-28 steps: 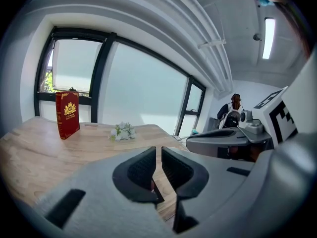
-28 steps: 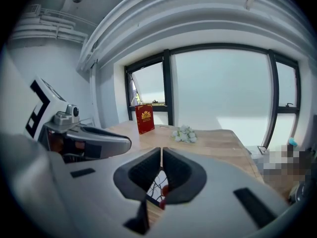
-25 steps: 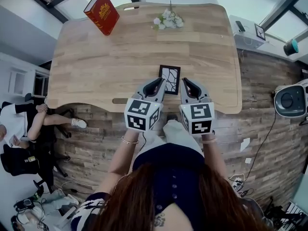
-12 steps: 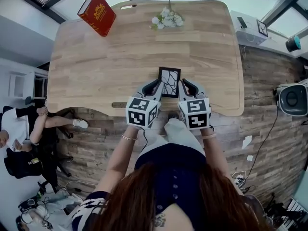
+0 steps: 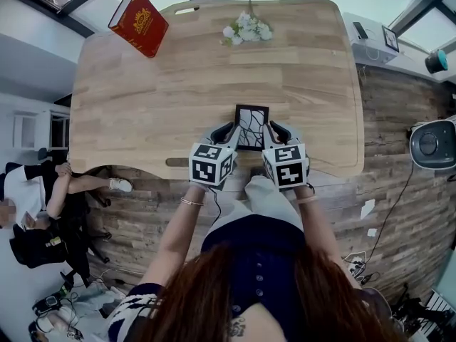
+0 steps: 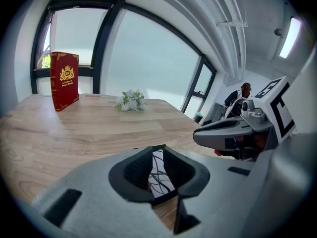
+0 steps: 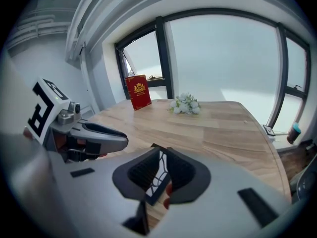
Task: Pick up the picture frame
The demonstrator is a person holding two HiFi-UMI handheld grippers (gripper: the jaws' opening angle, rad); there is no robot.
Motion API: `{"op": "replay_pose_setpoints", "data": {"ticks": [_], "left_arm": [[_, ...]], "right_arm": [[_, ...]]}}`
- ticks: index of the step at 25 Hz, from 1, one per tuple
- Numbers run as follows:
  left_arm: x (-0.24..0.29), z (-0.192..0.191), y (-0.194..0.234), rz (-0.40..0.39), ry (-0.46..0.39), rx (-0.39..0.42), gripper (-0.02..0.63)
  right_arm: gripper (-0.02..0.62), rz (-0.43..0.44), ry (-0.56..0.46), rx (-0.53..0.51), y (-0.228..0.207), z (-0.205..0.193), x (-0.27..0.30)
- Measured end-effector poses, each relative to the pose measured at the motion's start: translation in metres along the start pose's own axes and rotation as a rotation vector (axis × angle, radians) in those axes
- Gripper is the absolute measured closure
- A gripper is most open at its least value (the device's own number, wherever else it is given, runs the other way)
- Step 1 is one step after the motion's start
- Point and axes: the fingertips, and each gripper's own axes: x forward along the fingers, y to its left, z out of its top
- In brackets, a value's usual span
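The picture frame (image 5: 251,123), black-edged with a white branching pattern, sits near the front edge of the wooden table (image 5: 142,98). My left gripper (image 5: 231,128) is at its left side and my right gripper (image 5: 271,128) at its right side, both angled inward. In the left gripper view the frame (image 6: 158,175) fills the narrow gap between the jaws of that gripper (image 6: 157,170). The right gripper view shows the frame (image 7: 159,172) tilted in an equally narrow gap. Each gripper looks shut on a side of the frame.
A red book (image 5: 139,21) stands at the table's far left corner, and a small bunch of white flowers (image 5: 246,29) lies at the far middle. A person (image 5: 35,191) sits on the floor to the left. Equipment stands to the right of the table.
Both grippers have slid forward along the frame's sides and drawn closer to it. The frame has stayed in the same spot on the table.
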Motion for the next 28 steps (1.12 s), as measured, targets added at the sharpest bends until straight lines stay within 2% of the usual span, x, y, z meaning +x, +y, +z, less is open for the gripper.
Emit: {"op": "replay_pose_setpoints", "data": {"ticks": [7, 17, 28], "left_arm": [[0.018, -0.02, 0.015, 0.0, 0.071, -0.036, 0.514], [0.038, -0.056, 0.026, 0.004, 0.171, -0.094, 0.506], [0.052, -0.081, 0.035, 0.01, 0.248, -0.122, 0.5]], "right_arm": [[0.552, 0.015, 0.066, 0.031, -0.002, -0.019, 0.022], [0.497, 0.023, 0.159, 0.106, -0.007, -0.052, 0.046], [0.483, 0.026, 0.224, 0.146, -0.012, -0.072, 0.064]]}}
